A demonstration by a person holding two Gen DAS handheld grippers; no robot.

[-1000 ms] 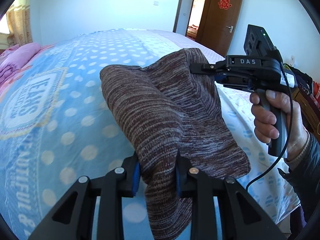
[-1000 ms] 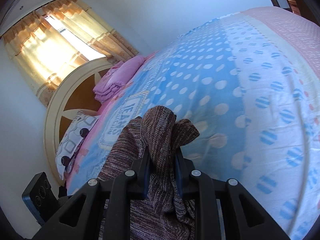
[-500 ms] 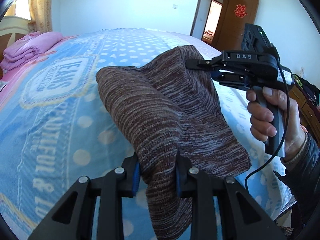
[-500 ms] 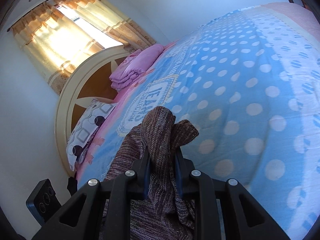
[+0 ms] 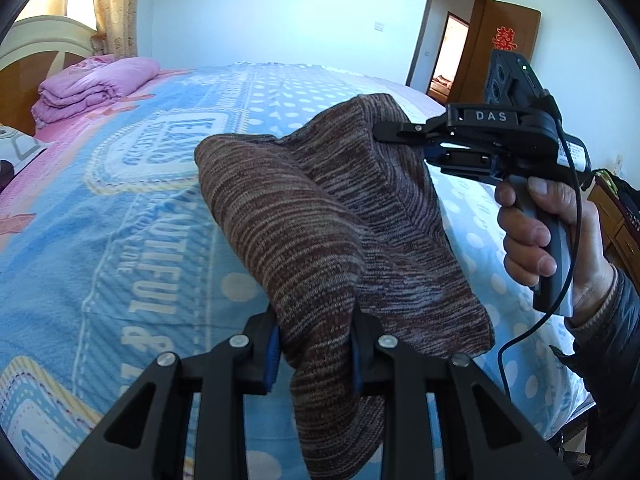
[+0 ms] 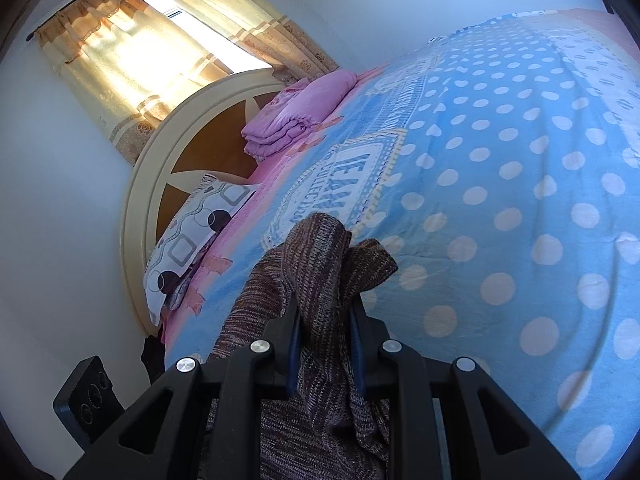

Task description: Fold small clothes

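Note:
A brown striped knit garment (image 5: 320, 216) hangs in the air above the bed, held at two ends. My left gripper (image 5: 316, 344) is shut on its near end, with cloth drooping below the fingers. My right gripper (image 5: 384, 136) is shut on the far upper corner, seen from the side with a hand on its handle. In the right wrist view the right gripper (image 6: 324, 340) pinches a bunched fold of the same garment (image 6: 320, 264), which hangs down to the left.
The bed (image 5: 120, 208) below has a blue polka-dot cover with lettering. A folded pink quilt (image 5: 88, 88) and a patterned pillow (image 6: 192, 240) lie by the headboard (image 6: 160, 168). An open wooden door (image 5: 496, 52) is at the far right.
Both grippers have swung toward the head of the bed with the garment still stretched between them. The quilt and headboard have come further into view.

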